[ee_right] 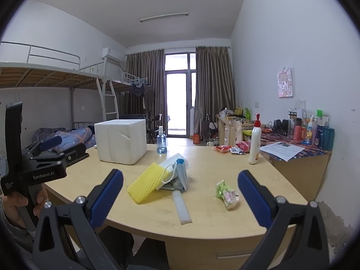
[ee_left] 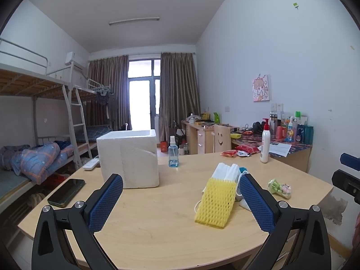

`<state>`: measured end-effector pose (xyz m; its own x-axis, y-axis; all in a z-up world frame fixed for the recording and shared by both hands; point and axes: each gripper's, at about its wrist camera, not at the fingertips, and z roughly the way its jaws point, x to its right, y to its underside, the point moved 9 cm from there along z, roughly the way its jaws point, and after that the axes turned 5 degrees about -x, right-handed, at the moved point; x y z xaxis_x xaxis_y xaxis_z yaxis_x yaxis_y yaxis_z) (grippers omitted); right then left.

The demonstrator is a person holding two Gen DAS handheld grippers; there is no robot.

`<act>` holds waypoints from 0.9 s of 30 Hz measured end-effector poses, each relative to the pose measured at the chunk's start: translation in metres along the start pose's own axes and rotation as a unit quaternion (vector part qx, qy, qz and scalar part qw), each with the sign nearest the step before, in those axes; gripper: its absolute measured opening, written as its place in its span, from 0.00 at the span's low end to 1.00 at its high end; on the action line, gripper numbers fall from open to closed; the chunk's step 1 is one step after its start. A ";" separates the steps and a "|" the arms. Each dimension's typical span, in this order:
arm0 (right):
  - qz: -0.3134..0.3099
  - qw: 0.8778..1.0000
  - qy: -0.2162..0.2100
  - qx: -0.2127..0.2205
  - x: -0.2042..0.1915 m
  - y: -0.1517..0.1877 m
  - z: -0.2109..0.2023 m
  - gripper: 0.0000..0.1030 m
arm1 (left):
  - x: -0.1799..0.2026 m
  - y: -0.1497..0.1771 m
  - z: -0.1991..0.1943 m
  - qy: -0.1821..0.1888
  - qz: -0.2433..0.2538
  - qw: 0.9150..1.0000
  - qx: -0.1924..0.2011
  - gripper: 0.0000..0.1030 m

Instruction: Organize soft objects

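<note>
A yellow foam net sleeve [ee_left: 214, 202] [ee_right: 146, 185] lies on the wooden table [ee_left: 157, 231], leaning on a pile of white face masks [ee_left: 227, 171] [ee_right: 175, 171]. A white foam strip [ee_right: 181, 207] lies in front of the pile. A small green and pink packet [ee_left: 279, 188] [ee_right: 227, 194] lies to the right. A white foam box [ee_left: 128, 157] [ee_right: 121, 140] stands at the back left. My left gripper [ee_left: 180, 204] is open and empty, just left of the sleeve. My right gripper [ee_right: 180, 200] is open and empty above the near table edge.
A black phone [ee_left: 66, 192] and a white remote [ee_left: 91, 164] lie left of the box. A blue spray bottle [ee_left: 173, 151] [ee_right: 161, 142], a white pump bottle [ee_left: 265, 145] [ee_right: 255, 145] and red snack packets [ee_left: 229, 153] stand at the back. A cluttered desk [ee_left: 290, 148] adjoins on the right.
</note>
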<state>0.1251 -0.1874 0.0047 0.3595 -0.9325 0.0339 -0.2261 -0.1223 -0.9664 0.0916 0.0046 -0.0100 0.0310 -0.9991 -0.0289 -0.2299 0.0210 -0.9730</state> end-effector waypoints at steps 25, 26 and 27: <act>-0.001 0.999 -0.006 -0.033 0.001 0.008 0.027 1.00 | 0.012 0.010 0.032 0.034 0.007 0.999 -0.033 1.00; 0.001 0.999 -0.007 -0.037 0.002 0.009 0.030 1.00 | 0.013 0.011 0.034 0.037 0.007 0.999 -0.037 1.00; 0.002 0.999 -0.008 -0.041 0.003 0.011 0.033 1.00 | 0.014 0.012 0.038 0.042 0.008 0.998 -0.042 1.00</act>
<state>0.1533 -0.1804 -0.0140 0.3726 -0.9276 0.0245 -0.3002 -0.1455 -0.9427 0.1257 -0.0082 -0.0309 -0.0532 -0.9984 -0.0212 -0.3111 0.0367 -0.9497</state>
